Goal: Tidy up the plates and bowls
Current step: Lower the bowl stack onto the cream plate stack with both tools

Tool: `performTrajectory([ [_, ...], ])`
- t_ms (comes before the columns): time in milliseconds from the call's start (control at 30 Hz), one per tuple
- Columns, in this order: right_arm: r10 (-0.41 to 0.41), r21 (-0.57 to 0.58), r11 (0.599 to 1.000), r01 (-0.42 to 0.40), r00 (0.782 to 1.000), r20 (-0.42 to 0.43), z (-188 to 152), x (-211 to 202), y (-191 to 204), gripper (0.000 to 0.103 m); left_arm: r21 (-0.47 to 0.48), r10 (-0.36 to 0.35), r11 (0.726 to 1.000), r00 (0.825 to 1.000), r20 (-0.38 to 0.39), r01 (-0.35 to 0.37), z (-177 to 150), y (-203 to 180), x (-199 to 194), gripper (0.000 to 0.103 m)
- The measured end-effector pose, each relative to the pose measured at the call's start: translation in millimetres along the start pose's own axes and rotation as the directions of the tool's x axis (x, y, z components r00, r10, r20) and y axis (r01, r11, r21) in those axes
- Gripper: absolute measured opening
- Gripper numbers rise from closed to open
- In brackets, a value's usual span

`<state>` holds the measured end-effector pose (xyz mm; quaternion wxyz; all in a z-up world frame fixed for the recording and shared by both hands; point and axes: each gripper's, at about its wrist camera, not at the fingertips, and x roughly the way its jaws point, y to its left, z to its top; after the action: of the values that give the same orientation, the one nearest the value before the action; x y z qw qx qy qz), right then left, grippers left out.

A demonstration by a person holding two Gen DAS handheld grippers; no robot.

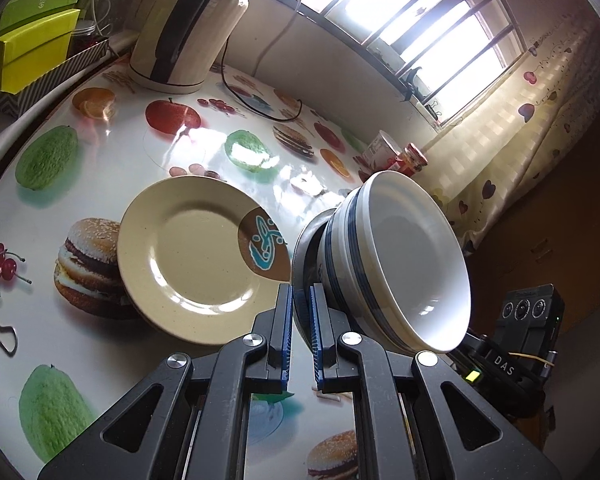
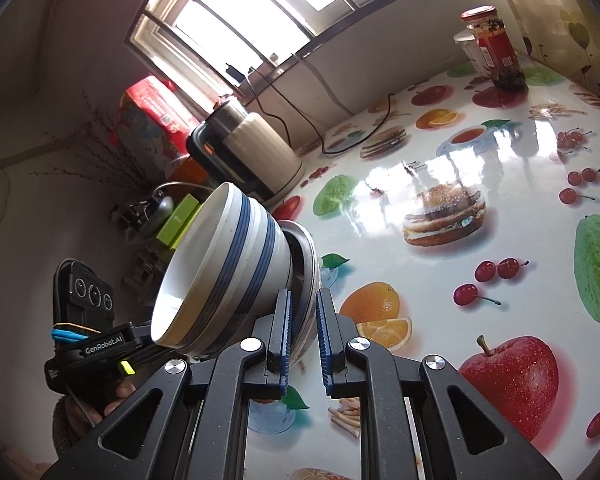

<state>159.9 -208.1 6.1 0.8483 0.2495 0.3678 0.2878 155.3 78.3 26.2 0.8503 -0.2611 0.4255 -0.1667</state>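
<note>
Nearest in the left wrist view, the left gripper (image 1: 301, 316) has its blue-padded fingers (image 1: 286, 320) clamped on the rim of a metal plate (image 1: 300, 256). In the right wrist view, the right gripper (image 2: 303, 320) grips the same plate (image 2: 306, 264) at its rim from the opposite side. The plate is lifted and tilted steeply, held above the table (image 1: 112, 152). Two nested white bowls (image 1: 396, 264) with blue stripes sit on it, tipped with it, mouths facing sideways. Just left of the left gripper, a cream plate (image 1: 192, 256) with a brown patch lies on the table's fruit-and-burger print. Farther back stand a kettle (image 1: 180, 36) with a black cord, green boxes (image 1: 32, 40), and a red-labelled jar (image 2: 496, 52) beside a white cup (image 2: 470, 50). A barred window (image 1: 412, 16) is behind.
</note>
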Motion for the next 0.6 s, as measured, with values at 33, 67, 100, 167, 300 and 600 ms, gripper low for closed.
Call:
performTrajectory([
  [33, 0.003, -0.002, 1.0, -0.003, 1.0, -0.004, 1, 3, 1, 0.013, -0.003, 0.003, 1.0, 1.0, 0.001, -0.003, 1, 2, -1, 0.008],
  [67, 0.006, -0.003, 1.0, -0.006, 1.0, -0.008, 1, 7, 3, 0.013, -0.003, 0.007, 1.0, 1.0, 0.003, -0.007, 2, 5, -1, 0.008],
  [100, 0.008, -0.005, 1.0, -0.008, 1.0, -0.012, 2, 10, 4, 0.013, -0.006, 0.011, 1.0, 1.0, 0.004, -0.011, 3, 7, -2, 0.008],
  [167, 0.014, -0.007, 1.0, -0.014, 1.0, -0.021, 2, 16, 6, 0.013, -0.01, 0.017, 1.0, 1.0, 0.005, -0.017, 5, 12, -3, 0.008],
  [300, 0.021, -0.012, 1.0, -0.022, 0.999, -0.036, 3, 27, 8, 0.013, -0.023, 0.025, 0.999, 1.0, 0.008, -0.025, 9, 21, -2, 0.008],
  [600, 0.027, -0.013, 1.0, -0.028, 0.997, -0.068, 9, 55, 12, 0.013, -0.051, 0.044, 0.998, 0.999, 0.01, -0.044, 17, 42, -1, 0.008],
])
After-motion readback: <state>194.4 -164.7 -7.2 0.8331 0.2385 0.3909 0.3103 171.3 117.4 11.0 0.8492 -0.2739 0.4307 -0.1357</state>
